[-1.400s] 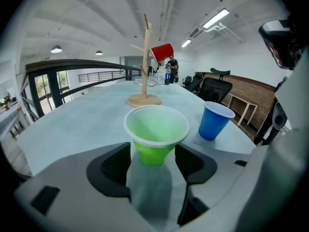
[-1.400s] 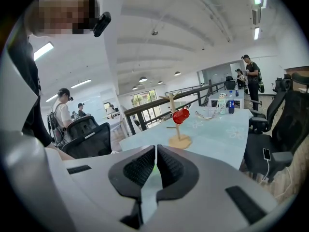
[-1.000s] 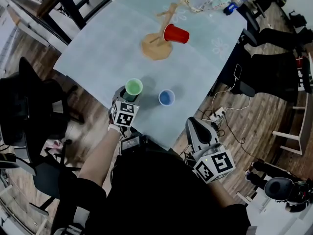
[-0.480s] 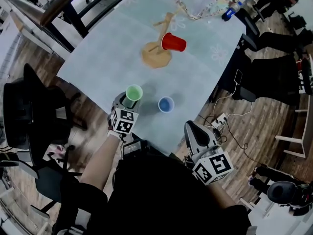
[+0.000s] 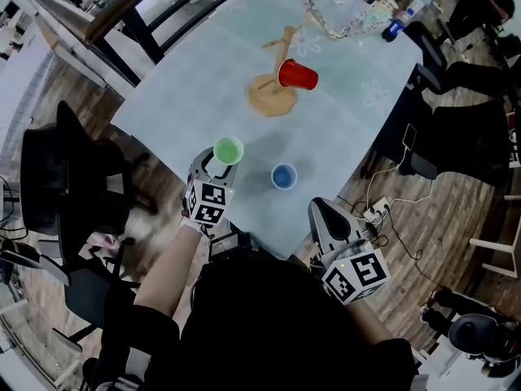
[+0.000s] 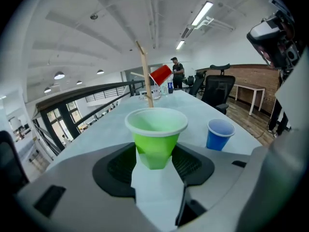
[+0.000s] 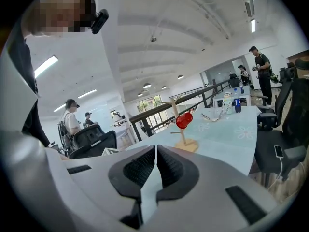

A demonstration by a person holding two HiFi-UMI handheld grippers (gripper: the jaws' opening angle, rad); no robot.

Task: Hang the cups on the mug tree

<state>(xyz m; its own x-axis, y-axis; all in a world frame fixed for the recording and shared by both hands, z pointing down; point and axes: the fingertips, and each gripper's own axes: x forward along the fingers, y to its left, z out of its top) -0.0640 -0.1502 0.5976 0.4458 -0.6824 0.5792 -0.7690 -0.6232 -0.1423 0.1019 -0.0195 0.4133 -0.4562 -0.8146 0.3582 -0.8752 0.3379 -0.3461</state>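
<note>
A green cup (image 5: 228,150) sits between the jaws of my left gripper (image 5: 215,166) at the near edge of the table. The jaws have just been closing, and both pads now pinch the cup's (image 6: 155,132) lower part in the left gripper (image 6: 154,162) view. A blue cup (image 5: 283,175) (image 6: 219,134) stands upright on the table to its right. A red cup (image 5: 297,76) (image 7: 184,120) hangs on the wooden mug tree (image 5: 273,98) (image 6: 145,76) further back. My right gripper (image 5: 326,217) (image 7: 155,170) is shut and empty, off the table's near right edge.
The table (image 5: 203,80) has a pale cloth. A chain (image 5: 330,24) and a bottle (image 5: 393,29) lie at its far end. Black office chairs (image 5: 57,177) stand to the left and at the far right. Cables and a power strip (image 5: 376,212) lie on the floor on the right.
The left gripper has risen a little with the green cup between its jaws. The head view has shifted slightly. The right gripper has stayed put.
</note>
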